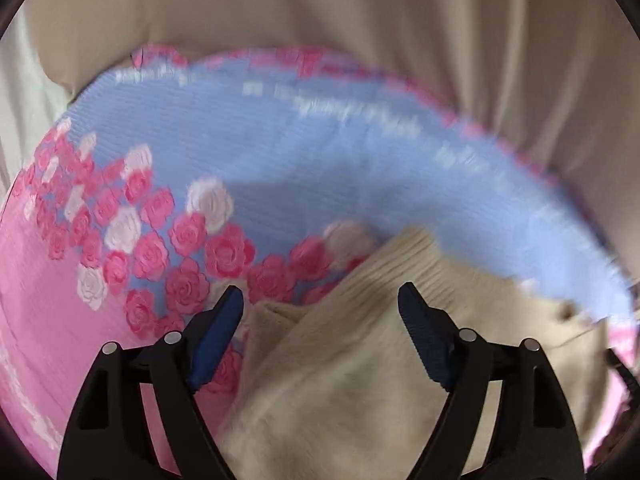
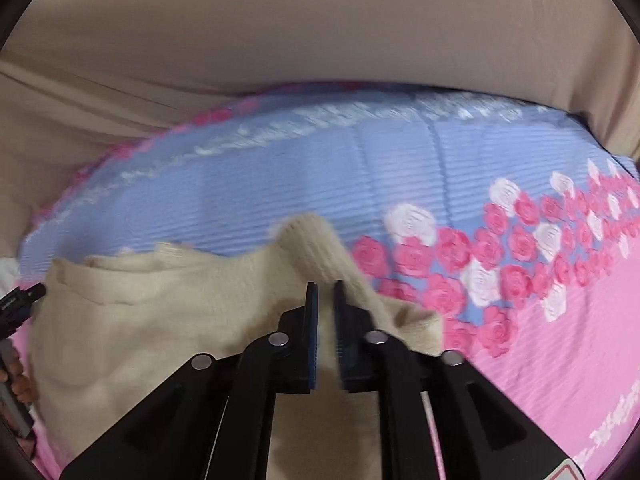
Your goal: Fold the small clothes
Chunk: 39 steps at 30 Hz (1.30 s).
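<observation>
Folding: cream sweater (image 2: 168, 320) spread on rose blanket (image 2: 560, 340) for flattening.
Left gripper (image 1: 320, 296): jaws wide, nothing held.
Right gripper (image 2: 325, 284): nearly closed, sweater fold pinched for lifting.

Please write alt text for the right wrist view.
The right gripper, jaws nearly closed, pinches a fold of a cream knit garment. The garment lies on a blue and pink rose-print blanket, with beige fabric behind.

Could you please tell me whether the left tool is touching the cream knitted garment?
Cannot tell. In the left wrist view the left tool stands open over the cream knitted garment, with neither contact nor gap plain.
</observation>
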Motion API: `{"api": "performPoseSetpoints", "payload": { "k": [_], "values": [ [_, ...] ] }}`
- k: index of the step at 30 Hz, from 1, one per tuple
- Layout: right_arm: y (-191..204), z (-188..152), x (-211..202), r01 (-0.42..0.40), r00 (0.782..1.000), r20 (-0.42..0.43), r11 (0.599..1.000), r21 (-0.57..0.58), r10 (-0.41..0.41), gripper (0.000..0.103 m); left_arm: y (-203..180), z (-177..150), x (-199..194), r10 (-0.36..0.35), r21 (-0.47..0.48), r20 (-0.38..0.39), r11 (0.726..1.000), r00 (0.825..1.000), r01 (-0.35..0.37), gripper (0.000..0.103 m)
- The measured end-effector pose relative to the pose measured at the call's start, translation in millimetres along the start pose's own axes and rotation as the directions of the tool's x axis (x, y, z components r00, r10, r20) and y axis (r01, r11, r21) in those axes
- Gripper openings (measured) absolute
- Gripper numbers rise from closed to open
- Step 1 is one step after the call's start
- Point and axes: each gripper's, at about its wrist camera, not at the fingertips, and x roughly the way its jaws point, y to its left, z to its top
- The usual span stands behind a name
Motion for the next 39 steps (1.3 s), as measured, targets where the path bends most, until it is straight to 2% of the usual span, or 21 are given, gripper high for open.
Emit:
{"api": "performPoseSetpoints", "payload": {
  "k": [3, 5, 7, 8, 11, 13, 14, 15, 18, 20, 22, 24, 27, 30, 32, 34, 35, 36, 37, 38, 39],
  "values": [
    [37.4, -7.9, -7.5, -0.120, 0.992, -0.034, 0.990, -0.077, 0.118, 0.014, -6.8, -6.1, -18.8, -0.118, -0.018, 0.019, 0.993, 0.993, 0.118, 0.083],
    [81.2, -13.4, -7.4, -0.222, 0.974, -0.087, 0.963, -0.156, 0.210, 0.014, -4.5, -14.0, -31.2, -0.144, -0.064, 0.037, 0.987, 0.989, 0.146, 0.083],
    [140.5, -17.7, -1.3, -0.299, 0.953, -0.142, 0.911, -0.286, 0.268, 0.028, 3.7, -22.0, -41.5, -0.160, -0.129, 0.055, 0.978, 0.985, 0.166, 0.083],
    [166.4, -20.4, 4.9, -0.317, 0.947, -0.166, 0.881, -0.352, 0.275, 0.046, 9.2, -21.5, -41.8, -0.164, -0.147, 0.056, 0.974, 0.985, 0.170, 0.083],
    [226.0, -29.5, 28.7, -0.273, 0.962, -0.177, 0.802, -0.531, 0.210, 0.048, 22.4, -35.5, -52.0, -0.158, -0.160, 0.034, 0.974, 0.987, 0.161, 0.083],
    [246.8, -33.2, 57.1, -0.265, 0.958, -0.246, 0.776, -0.572, 0.146, 0.029, 30.3, -45.7, -54.5, -0.140, -0.138, 0.011, 0.980, 0.990, 0.140, 0.083],
    [251.5, -33.6, 66.9, -0.294, 0.945, -0.290, 0.772, -0.564, 0.149, 0.006, 35.0, -51.1, -54.7, -0.139, -0.136, -0.003, 0.981, 0.990, 0.138, 0.083],
    [256.8, -31.2, 71.1, -0.316, 0.937, -0.311, 0.768, -0.557, 0.160, 0.006, 37.9, -56.6, -56.4, -0.146, -0.140, -0.014, 0.980, 0.989, 0.143, 0.083],
    [274.0, -17.6, 59.5, -0.308, 0.948, -0.259, 0.748, -0.587, 0.187, 0.005, 44.3, -71.3, -51.3, -0.156, -0.156, -0.040, 0.977, 0.987, 0.148, 0.083],
    [277.2, -8.9, 56.0, -0.297, 0.954, -0.210, 0.759, -0.579, 0.214, 0.004, 40.4, -77.7, -45.5, -0.113, -0.131, -0.055, 0.986, 0.992, 0.105, 0.083],
    [282.8, -7.3, 73.0, -0.256, 0.966, -0.191, 0.763, -0.594, 0.175, 0.005, 31.9, -81.3, -38.4, -0.087, -0.101, -0.072, 0.992, 0.994, 0.079, 0.083],
    [279.7, -9.6, 96.2, -0.209, 0.973, -0.205, 0.768, -0.606, 0.103, 0.006, 26.5, -83.7, -32.2, -0.057, -0.078, -0.084, 0.996, 0.995, 0.051, 0.083],
    [244.8, -4.6, 59.8, -0.176, 0.984, -0.113, 0.830, -0.530, 0.136, 0.013, 26.9, -80.1, -31.1, -0.040, -0.084, -0.084, 0.996, 0.996, 0.033, 0.083],
    [169.4, -3.1, 12.8, -0.176, 0.983, -0.023, 0.916, -0.359, 0.180, 0.020, 21.1, -66.3, -33.0, -0.060, -0.064, -0.046, 0.996, 0.997, 0.057, 0.083],
    [118.7, -6.4, 3.6, -0.083, 0.996, 0.015, 0.966, -0.246, 0.089, 0.027, 7.0, -51.5, -20.7, -0.029, -0.012, -0.047, 1.000, 0.998, 0.028, 0.084],
    [70.6, -11.6, 10.1, -0.050, 0.999, -0.022, 0.987, -0.155, 0.047, 0.022, -4.8, -39.1, 4.9, 0.060, 0.049, -0.066, 0.997, 0.996, -0.057, 0.084],
    [49.2, -15.3, 21.5, -0.041, 0.997, -0.075, 0.992, -0.123, 0.032, 0.012, -6.4, -33.5, 22.6, 0.126, 0.063, -0.082, 0.991, 0.989, -0.121, 0.085],
    [32.3, -18.5, 34.8, -0.011, 0.993, -0.120, 0.993, -0.121, -0.004, 0.000, -3.6, -30.8, 31.8, 0.144, 0.056, -0.095, 0.989, 0.985, -0.139, 0.086],
    [8.5, -20.5, 46.4, 0.034, 0.990, -0.136, 0.994, -0.103, -0.048, 0.000, 3.6, -25.4, 42.4, 0.124, 0.005, -0.103, 0.992, 0.987, -0.124, 0.088],
    [-14.2, -19.0, 45.5, -0.046, 0.993, -0.113, 0.999, -0.010, 0.044, 0.000, 7.8, -20.5, 43.9, 0.120, -0.031, -0.090, 0.992, 0.989, -0.123, 0.090],
    [-27.5, -17.9, 44.1, -0.063, 0.993, -0.100, 0.995, 0.074, 0.071, 0.000, 8.6, -13.1, 46.1, 0.127, -0.043, -0.086, 0.990, 0.988, -0.131, 0.090]
  ]
}}
